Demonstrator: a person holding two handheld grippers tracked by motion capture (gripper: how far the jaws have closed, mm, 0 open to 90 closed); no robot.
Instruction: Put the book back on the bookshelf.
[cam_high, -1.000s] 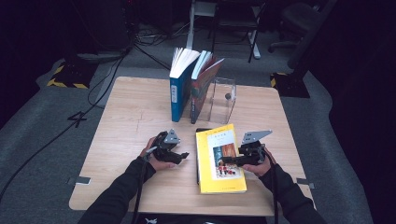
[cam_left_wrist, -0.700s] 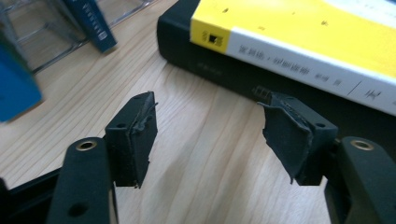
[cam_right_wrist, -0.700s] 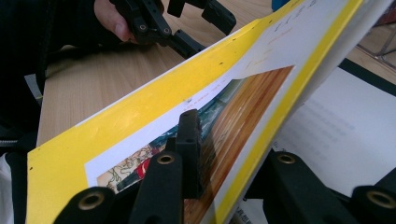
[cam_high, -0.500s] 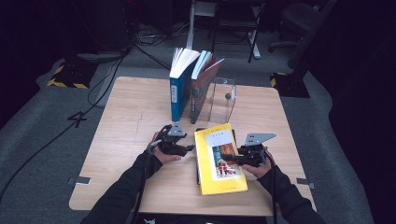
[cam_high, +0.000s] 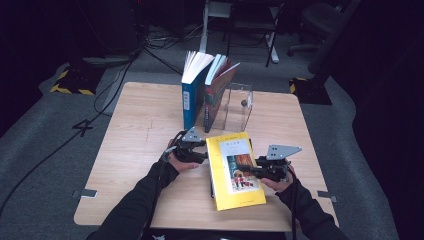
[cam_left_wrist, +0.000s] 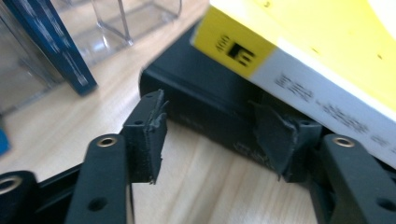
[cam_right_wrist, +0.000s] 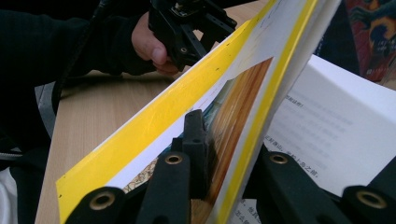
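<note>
A yellow book (cam_high: 235, 170) lies on the wooden table (cam_high: 145, 125) in front of the person, on top of a black book (cam_left_wrist: 205, 98). My right gripper (cam_high: 253, 170) reaches in from the book's right side. In the right gripper view it (cam_right_wrist: 229, 140) is shut on the yellow front cover (cam_right_wrist: 168, 121), its jaws having just closed, and the cover is raised off the white pages (cam_right_wrist: 327, 116). My left gripper (cam_high: 200, 152) is at the stack's left edge. Its jaws (cam_left_wrist: 212, 130) have been closing but stand open, facing the black book's side.
At the back of the table a blue book (cam_high: 191, 95) and a dark red book (cam_high: 217, 90) stand upright beside a clear plastic bookend (cam_high: 240, 105). Bare wood lies left of my left hand. Chairs and cables occupy the dark floor beyond.
My left gripper has moved right and a little up, to the book stack's left edge, with its jaws narrowing. The right hand has stayed in place on the yellow cover.
</note>
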